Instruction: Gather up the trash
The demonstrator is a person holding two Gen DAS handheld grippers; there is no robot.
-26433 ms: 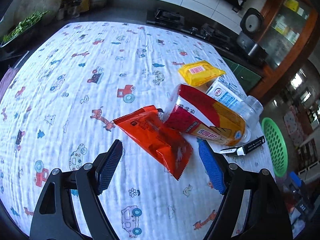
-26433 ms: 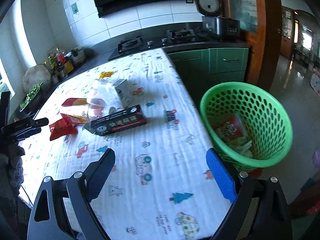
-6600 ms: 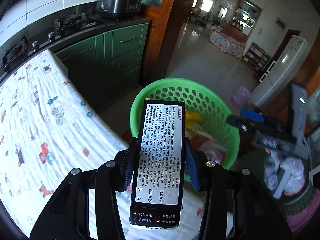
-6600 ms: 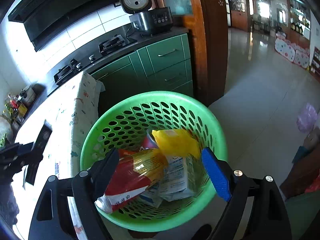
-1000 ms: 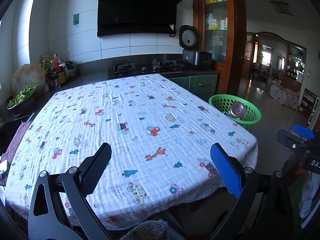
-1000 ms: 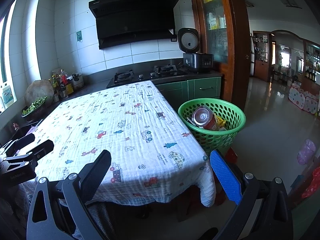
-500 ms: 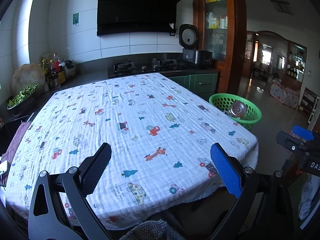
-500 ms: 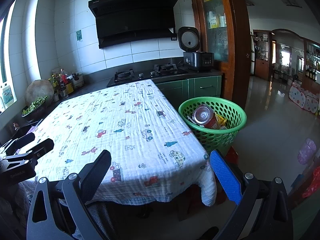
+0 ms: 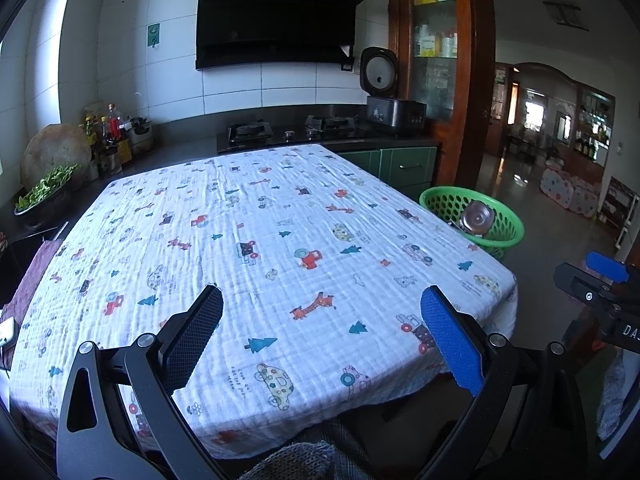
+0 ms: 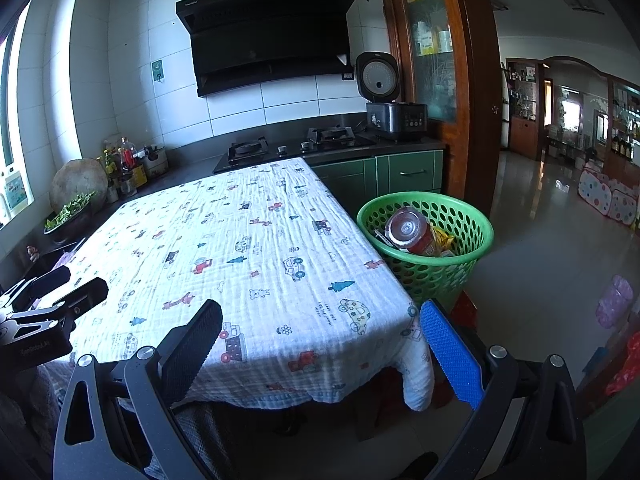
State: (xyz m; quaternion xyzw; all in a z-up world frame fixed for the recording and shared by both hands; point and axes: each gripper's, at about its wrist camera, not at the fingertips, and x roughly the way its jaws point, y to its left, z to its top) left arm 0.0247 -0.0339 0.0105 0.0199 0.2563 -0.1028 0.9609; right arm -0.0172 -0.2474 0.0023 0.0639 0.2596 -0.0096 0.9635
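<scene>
- Both sets of fingers are spread wide and hold nothing: the left gripper (image 9: 320, 320) and right gripper (image 10: 320, 332) sit low in frame.
- The trash lies in the green perforated plastic basket (image 10: 472, 216), right of centre.
- The white cartoon-print tablecloth (image 9: 260, 240) carries no litter; collection looks finished.
- Earlier, wrappers and a black box covered it.

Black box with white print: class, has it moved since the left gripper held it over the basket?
Yes. The left gripper is open and empty, and the box is gone, apparently down into the green basket.
</scene>
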